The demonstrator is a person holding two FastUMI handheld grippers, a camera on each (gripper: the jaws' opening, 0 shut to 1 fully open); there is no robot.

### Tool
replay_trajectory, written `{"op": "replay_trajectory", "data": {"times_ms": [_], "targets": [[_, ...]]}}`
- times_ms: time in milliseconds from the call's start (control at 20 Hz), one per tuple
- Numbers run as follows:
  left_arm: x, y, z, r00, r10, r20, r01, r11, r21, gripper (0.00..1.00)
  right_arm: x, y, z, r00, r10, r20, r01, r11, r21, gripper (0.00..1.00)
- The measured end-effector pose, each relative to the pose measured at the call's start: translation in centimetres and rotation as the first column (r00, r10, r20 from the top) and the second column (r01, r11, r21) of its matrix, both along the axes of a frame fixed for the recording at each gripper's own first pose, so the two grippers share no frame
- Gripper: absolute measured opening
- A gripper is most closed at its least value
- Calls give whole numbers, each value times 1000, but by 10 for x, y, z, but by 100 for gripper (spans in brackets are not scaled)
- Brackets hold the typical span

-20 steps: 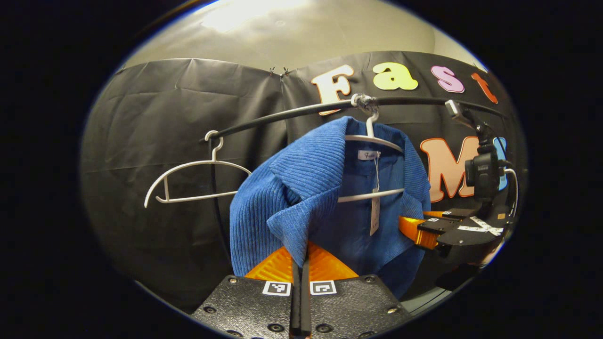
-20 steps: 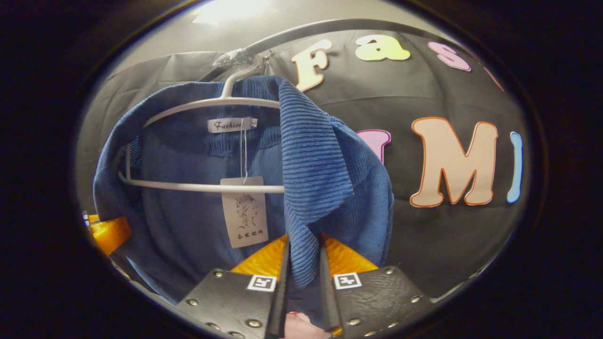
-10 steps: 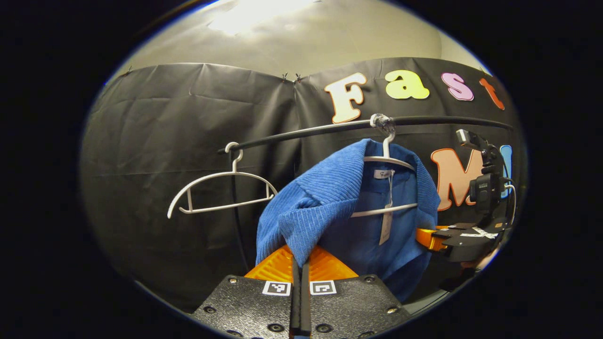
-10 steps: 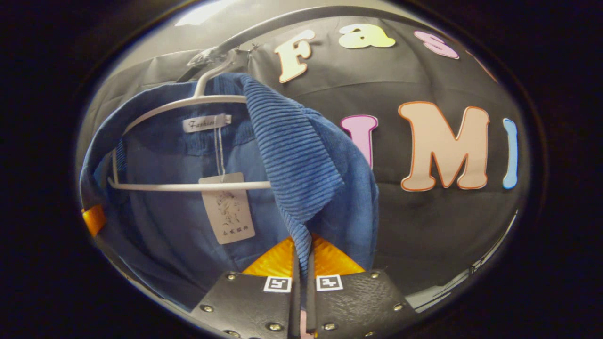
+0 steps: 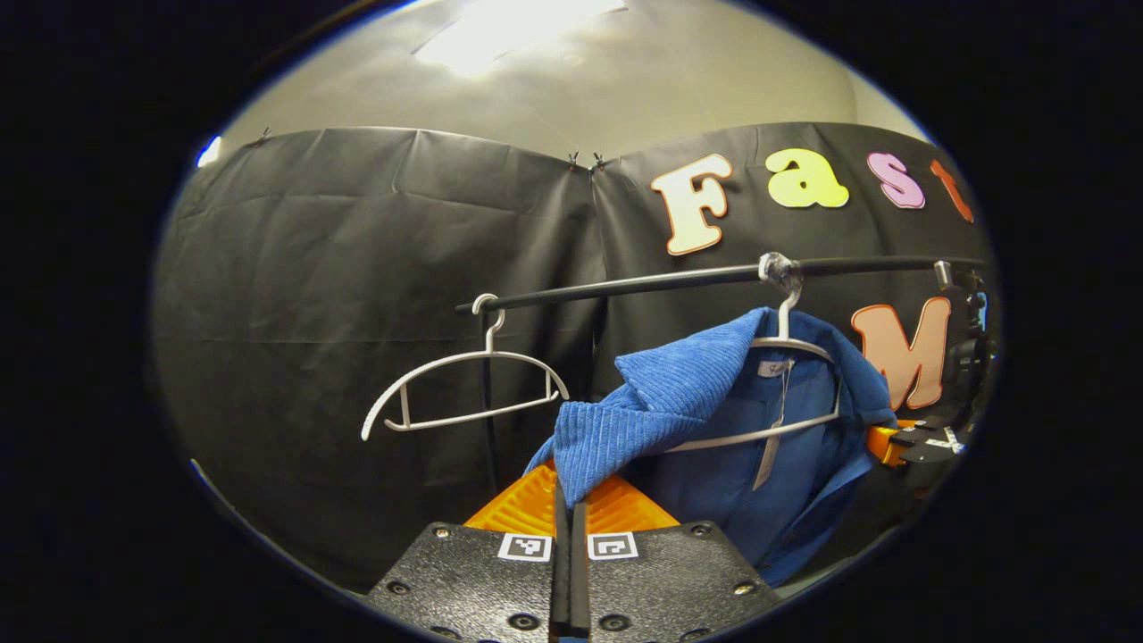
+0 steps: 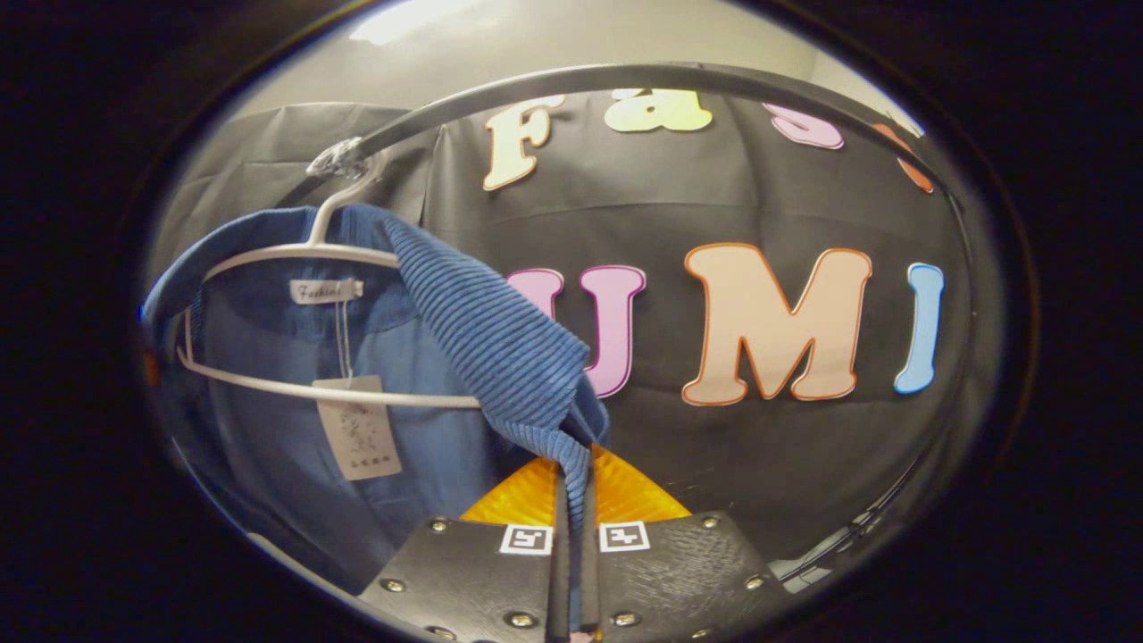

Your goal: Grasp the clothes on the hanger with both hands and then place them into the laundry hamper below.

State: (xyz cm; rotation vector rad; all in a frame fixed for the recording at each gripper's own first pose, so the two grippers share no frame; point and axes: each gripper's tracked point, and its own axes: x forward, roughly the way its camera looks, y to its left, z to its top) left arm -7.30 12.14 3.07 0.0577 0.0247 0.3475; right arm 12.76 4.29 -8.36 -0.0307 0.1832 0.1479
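Left gripper view: left gripper (image 5: 569, 500) clenched on one front edge of blue jacket (image 5: 679, 402); right gripper (image 6: 571, 509) clamped on the other. Jacket hangs on white hanger (image 5: 786, 344) under the rail (image 5: 643, 284), ahead of both. Advice: draw both edges outward evenly, so shoulders slip off without dragging the hanger.

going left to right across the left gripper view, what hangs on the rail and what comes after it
bare white plastic hanger → blue corduroy jacket on its own white hanger, a corner pinched in the left gripper → right gripper, at the jacket's far edge
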Motion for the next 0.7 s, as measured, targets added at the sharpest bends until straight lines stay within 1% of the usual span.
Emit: {"op": "replay_trajectory", "data": {"times_ms": [200, 300, 400, 450, 500, 600, 700], "targets": [[2, 11, 15, 1000, 9, 16, -10, 1000, 16, 0, 12, -15, 16, 999, -34, 33, 33, 999, 31, 5], [4, 17, 22, 1000, 13, 17, -13, 1000, 16, 1, 17, -20, 24, 997, -53, 52, 51, 998, 36, 5], [7, 25, 34, 999, 13, 38, -15, 999, 34, 1, 22, -24, 34, 995, -70, 76, 67, 997, 38, 5], [11, 29, 38, 999, 8, 44, -10, 999, 42, 3, 25, -24, 37, 994, -75, 80, 71, 996, 49, 5], [15, 32, 39, 999, 3, 40, -4, 999, 38, 1, 27, -24, 38, 994, -79, 80, 74, 996, 57, 5], [20, 38, 42, 999, -4, 43, 2, 999, 33, 0, 29, -25, 39, 993, -86, 80, 80, 994, 69, 5], [24, 45, 43, 999, -1, 43, -1, 999, 54, 3, 32, -27, 43, 991, -93, 91, 86, 993, 78, 5]]}}
